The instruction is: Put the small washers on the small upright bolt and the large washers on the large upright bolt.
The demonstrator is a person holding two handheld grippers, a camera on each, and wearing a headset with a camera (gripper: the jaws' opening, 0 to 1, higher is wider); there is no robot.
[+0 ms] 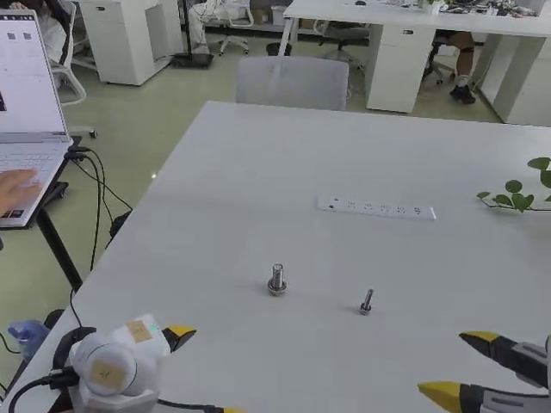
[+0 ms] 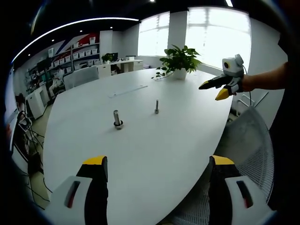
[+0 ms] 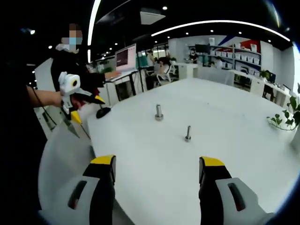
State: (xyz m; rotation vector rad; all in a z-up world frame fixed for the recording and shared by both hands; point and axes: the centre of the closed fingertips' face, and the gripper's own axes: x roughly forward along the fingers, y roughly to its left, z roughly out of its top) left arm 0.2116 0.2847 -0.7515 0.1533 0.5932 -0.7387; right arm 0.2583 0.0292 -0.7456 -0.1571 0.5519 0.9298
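Two bolts stand upright on the white table (image 1: 258, 189). The large bolt (image 1: 276, 280) is on the left, with the small bolt (image 1: 367, 301) a short way to its right. My left gripper (image 1: 204, 372) hovers open over the near left edge, nothing between its jaws. At the near right my right gripper (image 1: 456, 365) is open and holds nothing. In the left gripper view the large bolt (image 2: 117, 118) and small bolt (image 2: 156, 106) lie well ahead of the left gripper (image 2: 158, 161). The right gripper (image 3: 157, 161) faces the large bolt (image 3: 159, 112) and small bolt (image 3: 188, 133).
A white power strip (image 1: 376, 208) lies beyond the bolts. Plant leaves (image 1: 516, 194) reach in at the right edge. A grey chair (image 1: 293, 82) stands at the far side. To the left, a hand rests on a laptop (image 1: 26, 112) on a stand.
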